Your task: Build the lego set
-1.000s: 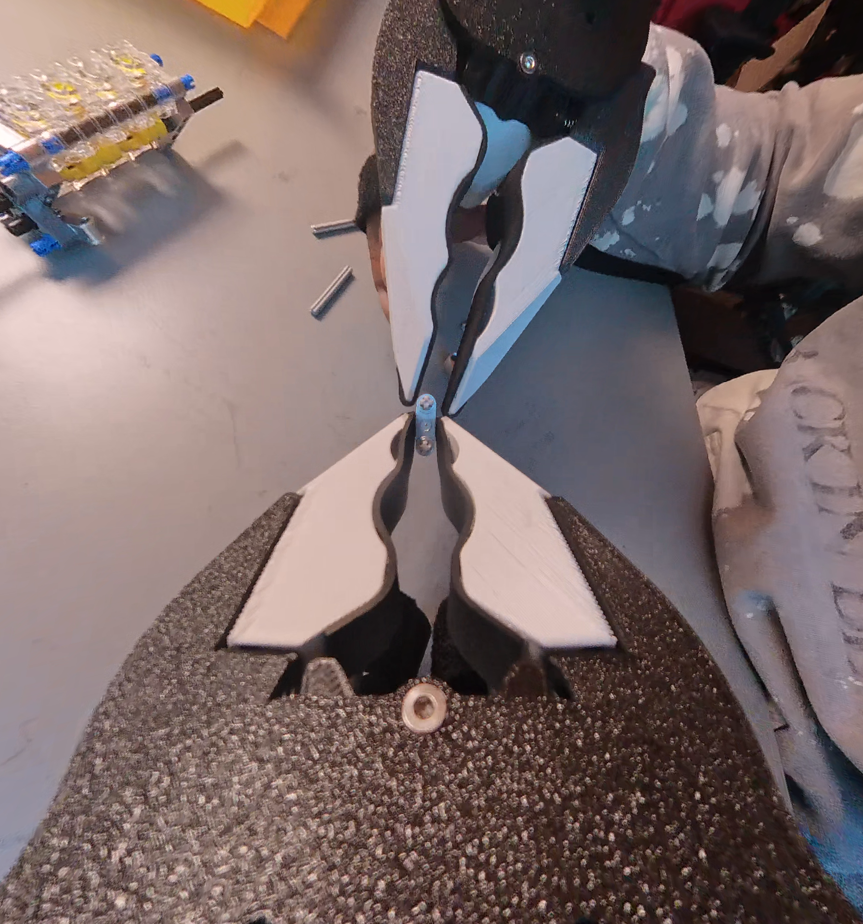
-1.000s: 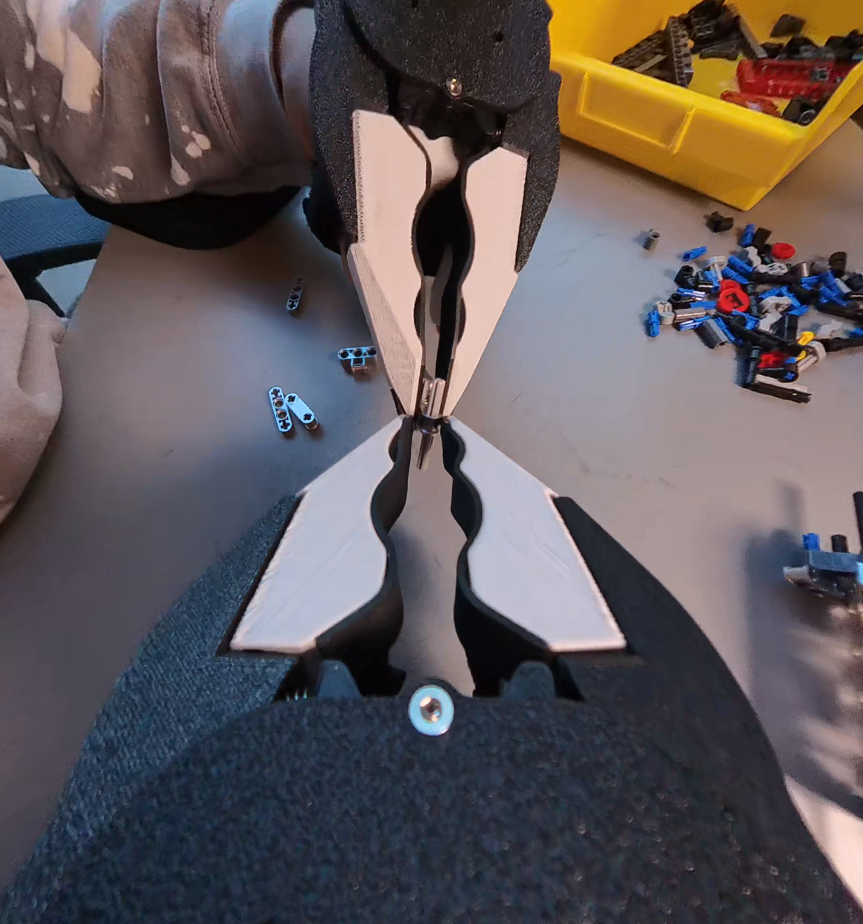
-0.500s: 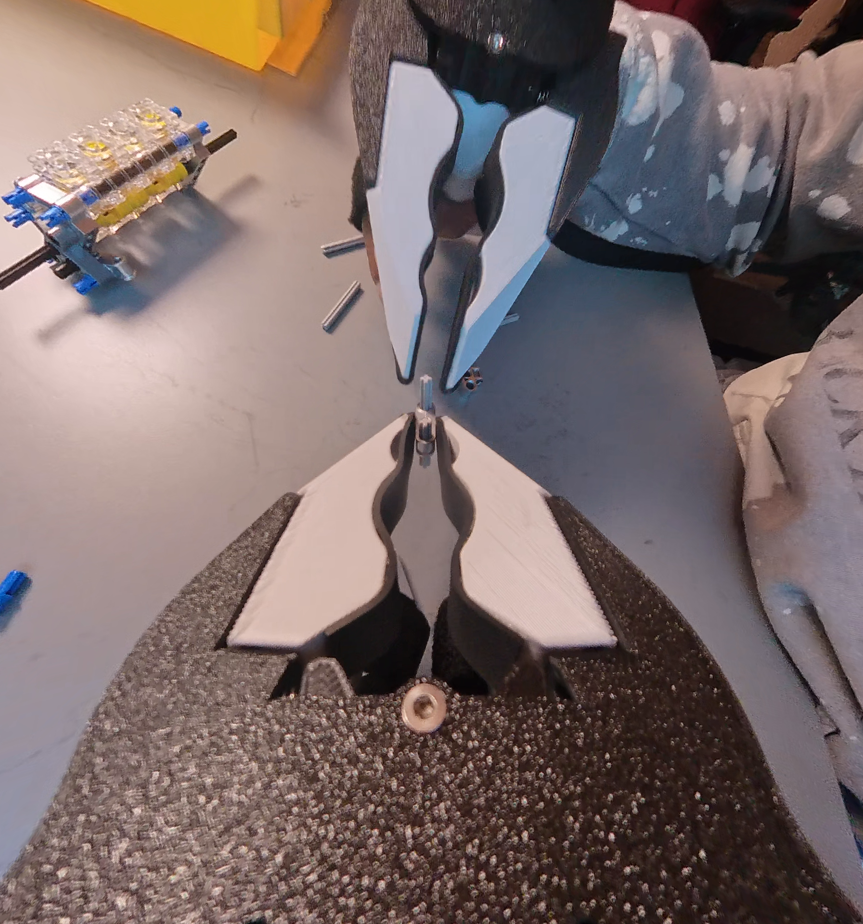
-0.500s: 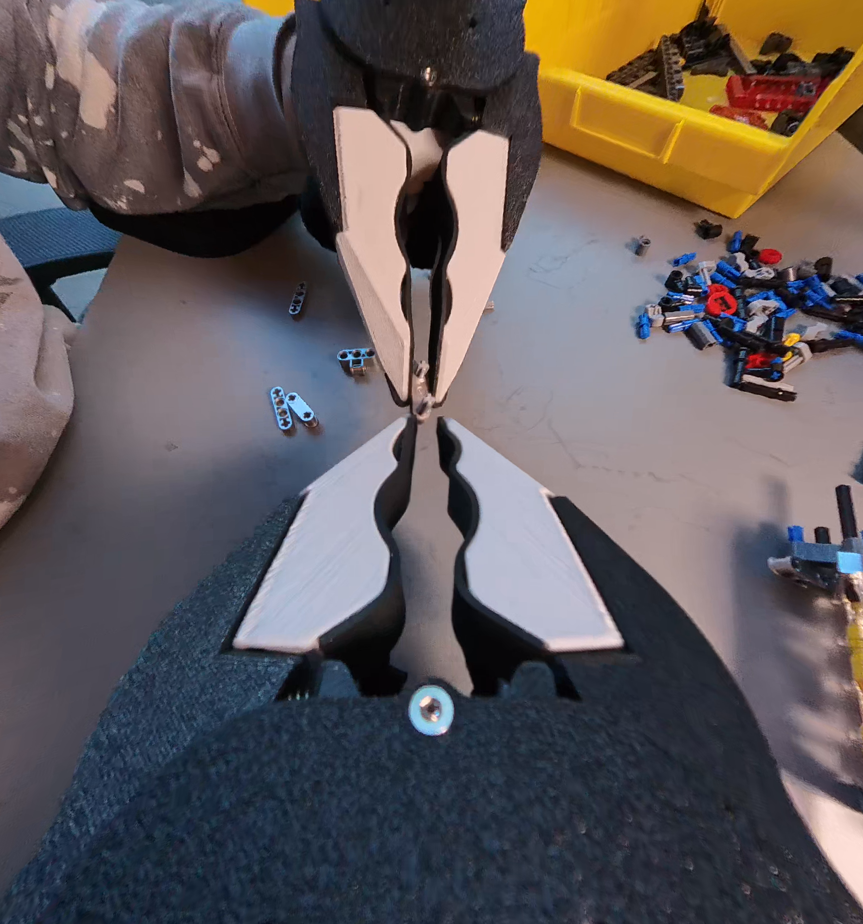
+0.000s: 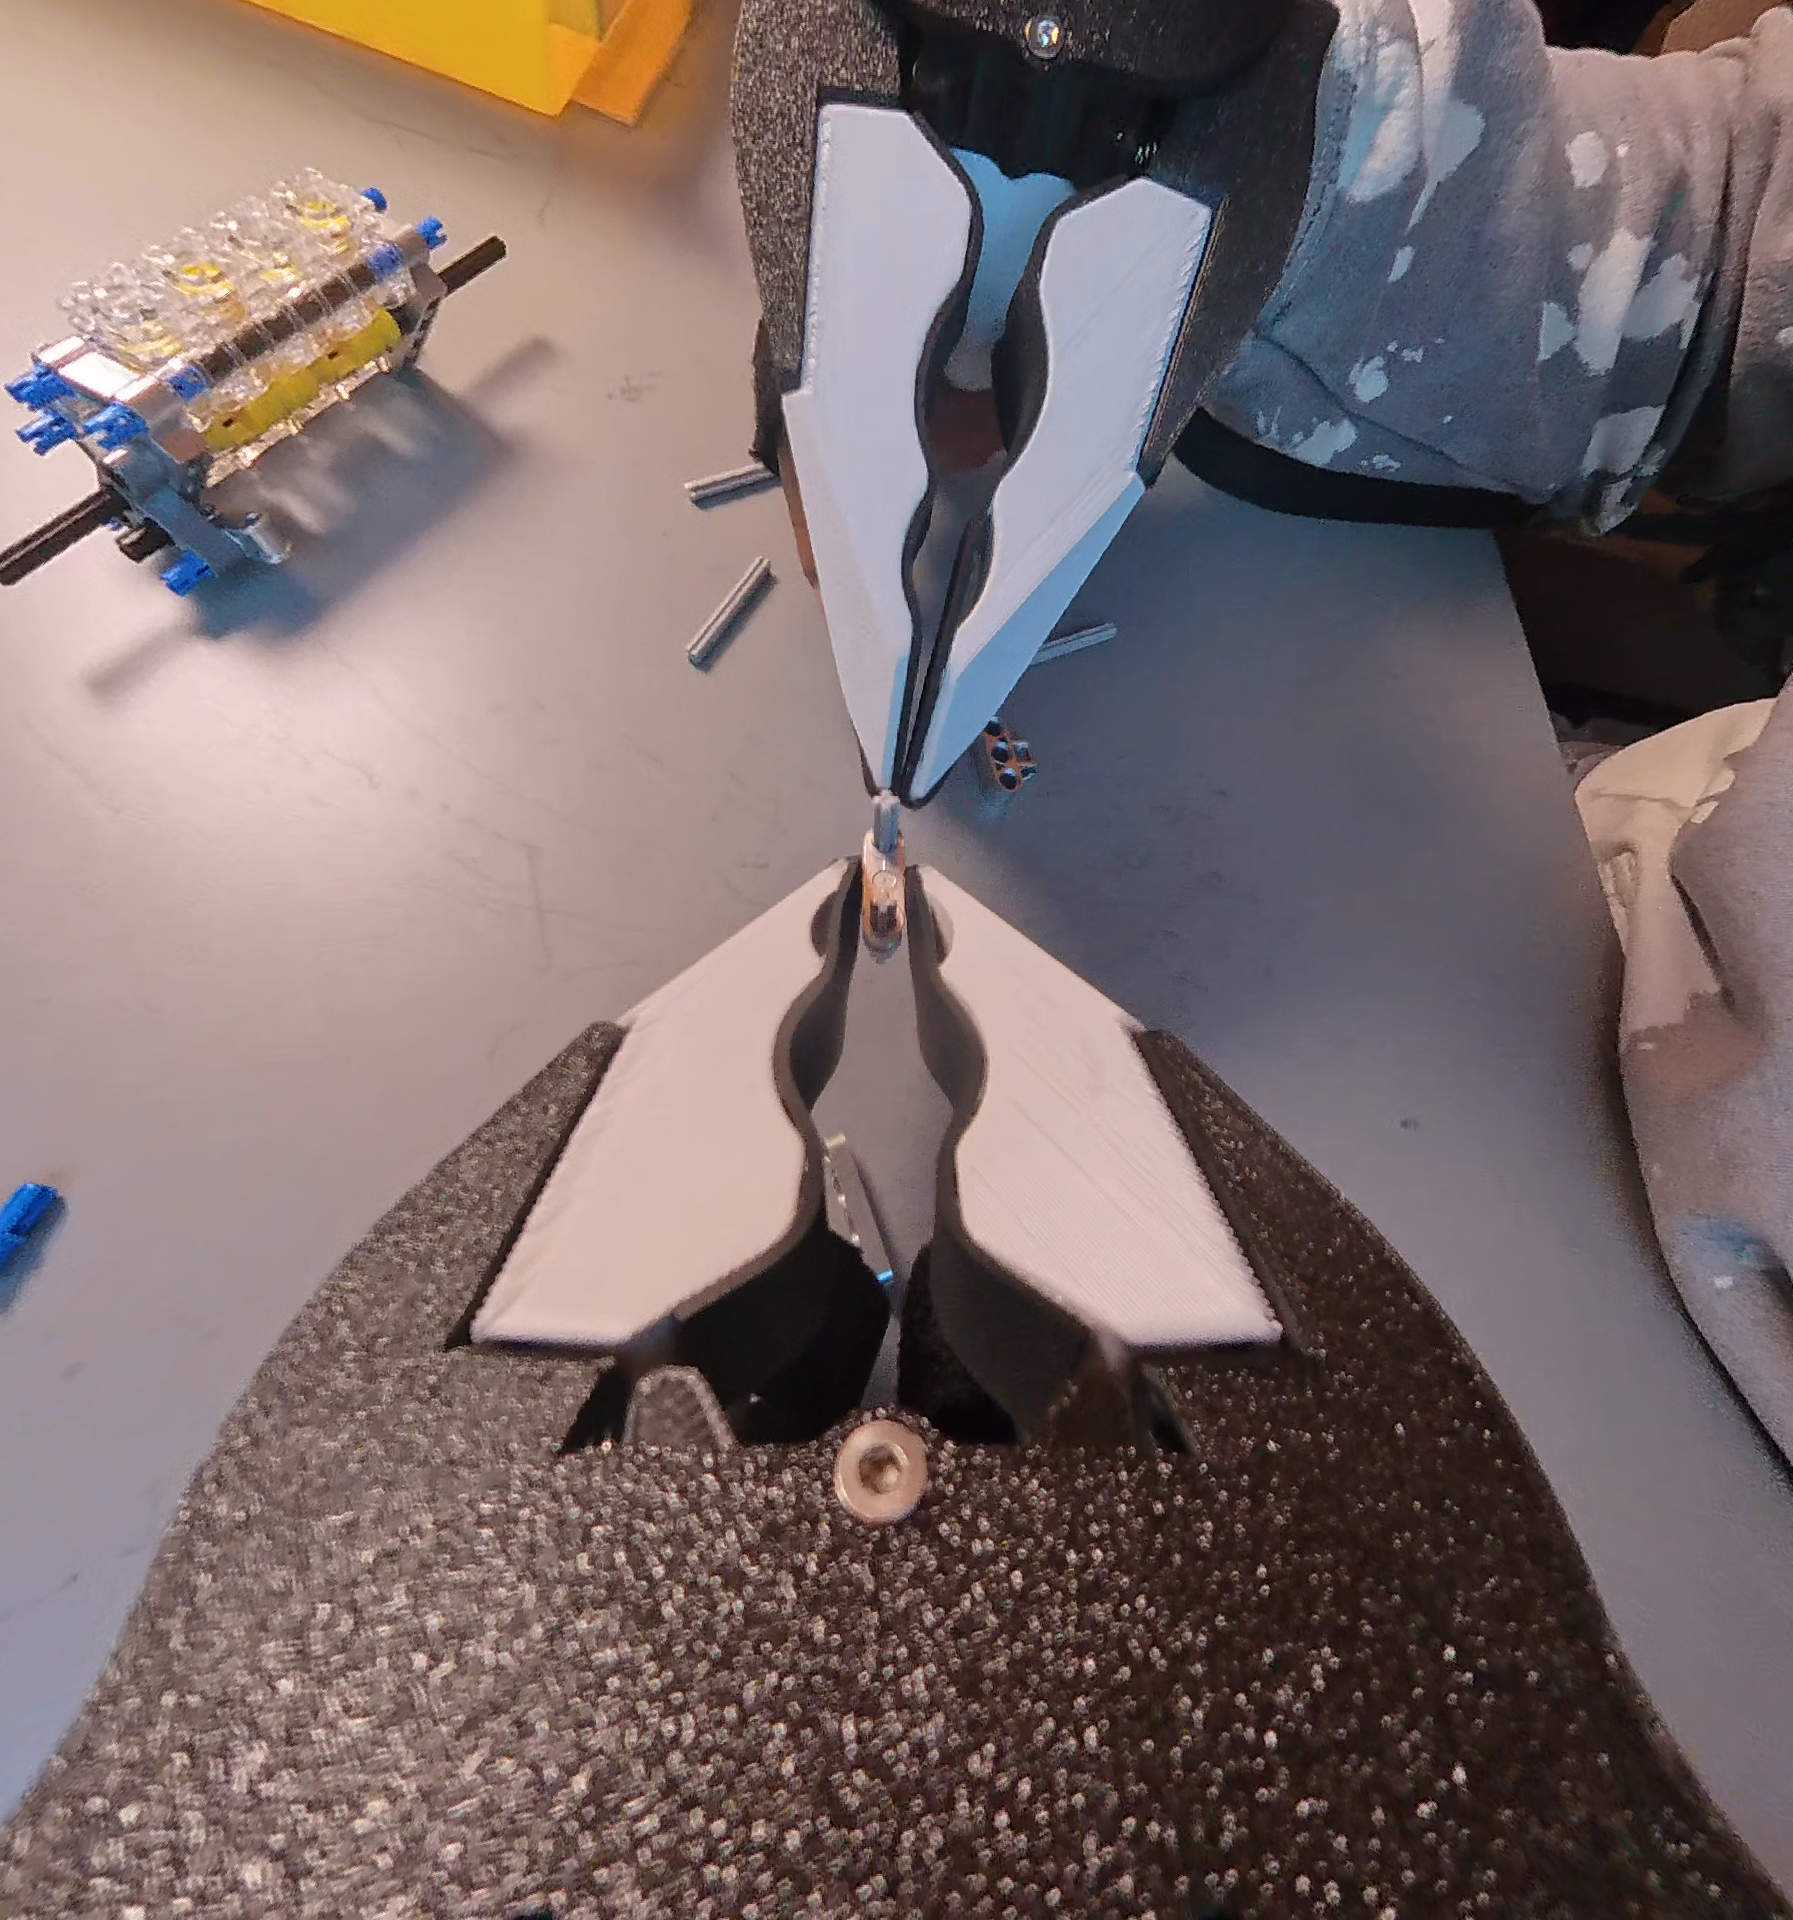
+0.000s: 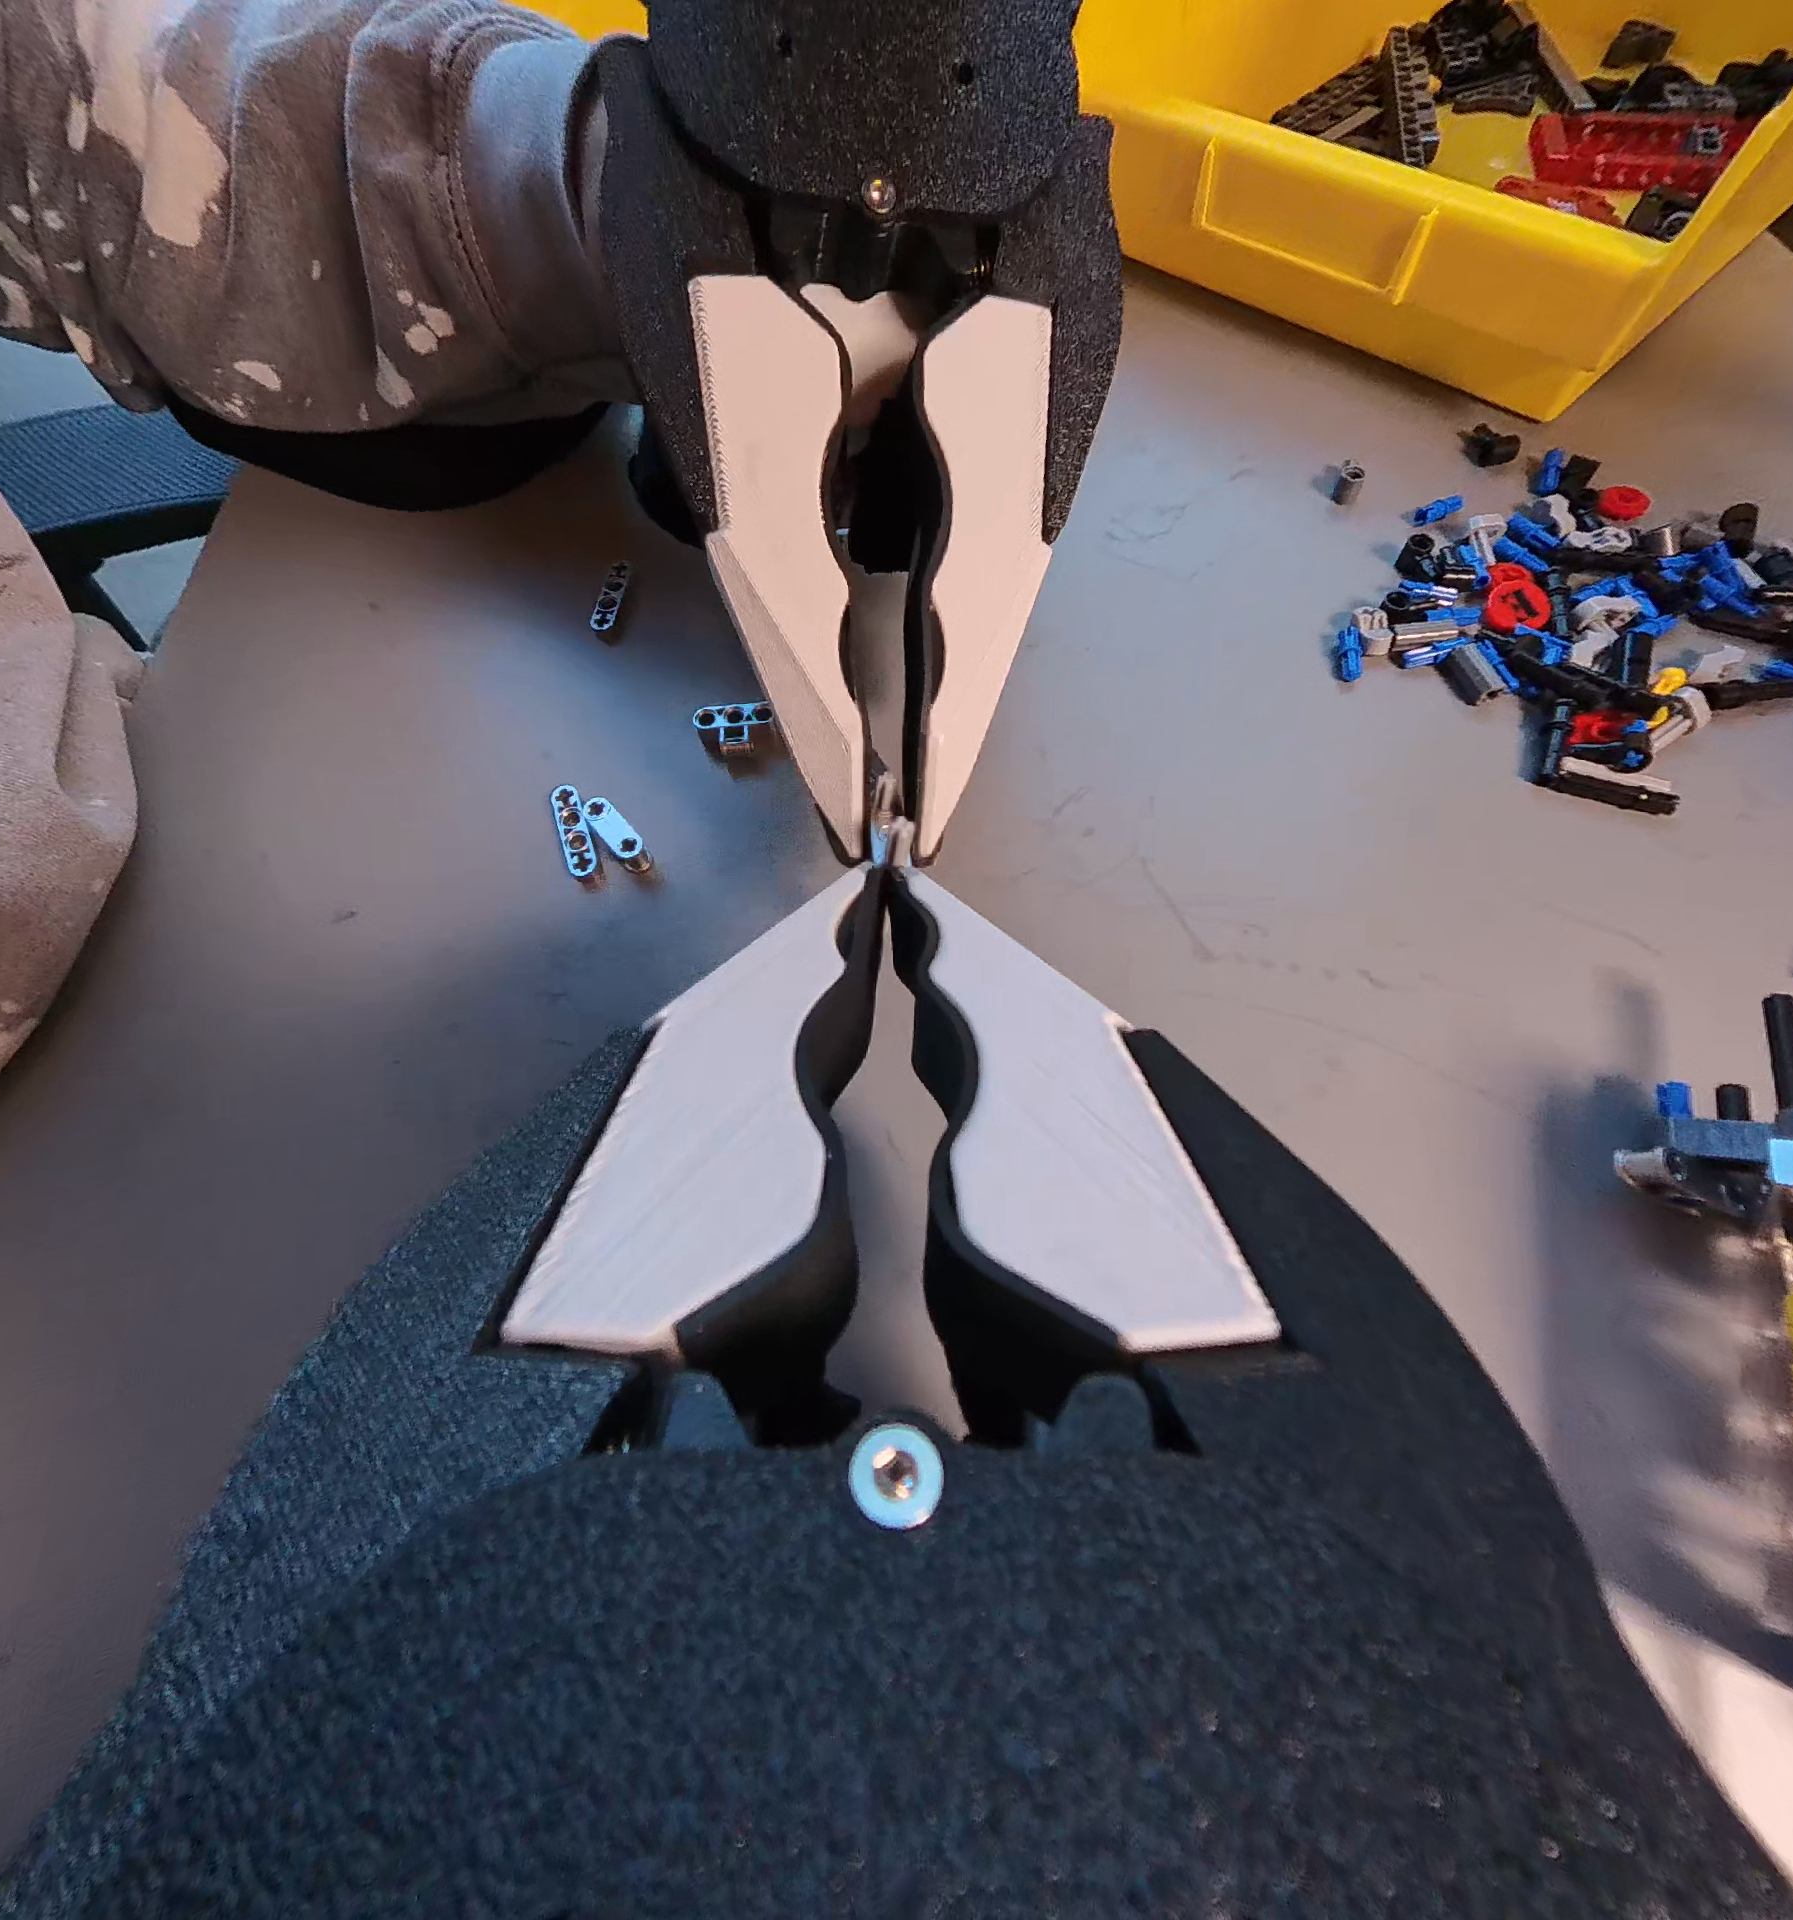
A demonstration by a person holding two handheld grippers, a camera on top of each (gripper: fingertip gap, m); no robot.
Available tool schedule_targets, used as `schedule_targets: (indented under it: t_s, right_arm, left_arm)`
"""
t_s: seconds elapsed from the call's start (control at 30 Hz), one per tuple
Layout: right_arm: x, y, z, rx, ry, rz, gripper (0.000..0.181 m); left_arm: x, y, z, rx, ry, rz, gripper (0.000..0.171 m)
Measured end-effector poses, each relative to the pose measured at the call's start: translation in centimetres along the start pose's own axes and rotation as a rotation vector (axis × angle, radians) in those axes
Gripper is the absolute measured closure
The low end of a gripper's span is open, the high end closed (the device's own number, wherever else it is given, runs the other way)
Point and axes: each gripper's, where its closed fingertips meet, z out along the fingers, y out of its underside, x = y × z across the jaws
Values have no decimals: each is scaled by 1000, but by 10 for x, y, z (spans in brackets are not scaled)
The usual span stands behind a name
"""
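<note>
My left gripper (image 5: pixel 884 883) is shut on a small thin grey beam (image 5: pixel 881 899), held on edge above the grey table (image 5: pixel 404 831). A short grey pin (image 5: pixel 885 821) sticks out of the beam towards the other gripper. My right gripper (image 6: pixel 884 883) faces it tip to tip with its jaws shut. In the left wrist view the right gripper (image 5: pixel 897 795) touches the end of the pin with its tips. In the right wrist view the left gripper (image 6: pixel 887 847) comes in from the top, with the beam (image 6: pixel 890 836) between its tips.
A brick assembly of clear, yellow and blue parts (image 5: pixel 237 374) lies at the far left. Grey axles (image 5: pixel 731 608) and small grey beams (image 6: pixel 596 831) lie loose. A yellow bin (image 6: pixel 1391 239) and a pile of small parts (image 6: pixel 1598 623) are on the right gripper's right side. Sleeved arms and the table edge (image 5: pixel 1536 675) are near. My left and right fingertips are right by each other.
Half a second ago the right gripper was slightly open and apart from the pin. It has shut and moved in until its tips meet the pin's end. The left gripper keeps its hold.
</note>
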Motion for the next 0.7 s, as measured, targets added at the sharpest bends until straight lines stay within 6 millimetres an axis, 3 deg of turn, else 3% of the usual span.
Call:
schedule_targets:
  t_s: [0.17,0.23,0.33,0.7]
  right_arm:
    - [-1,-1,-1,5,4,-9,180]
    - [0,-4,0,21,7,-3,170]
    - [-2,-4,3,15,1,-11,178]
    - [0,-6,-2,36,-8,9,178]
  left_arm:
    - [2,-6,-3,18,-6,14,165]
    - [3,-5,-1,12,-6,16,165]
    - [5,-5,0,5,-9,33,165]
    - [4,-11,-5,63,-9,40,165]
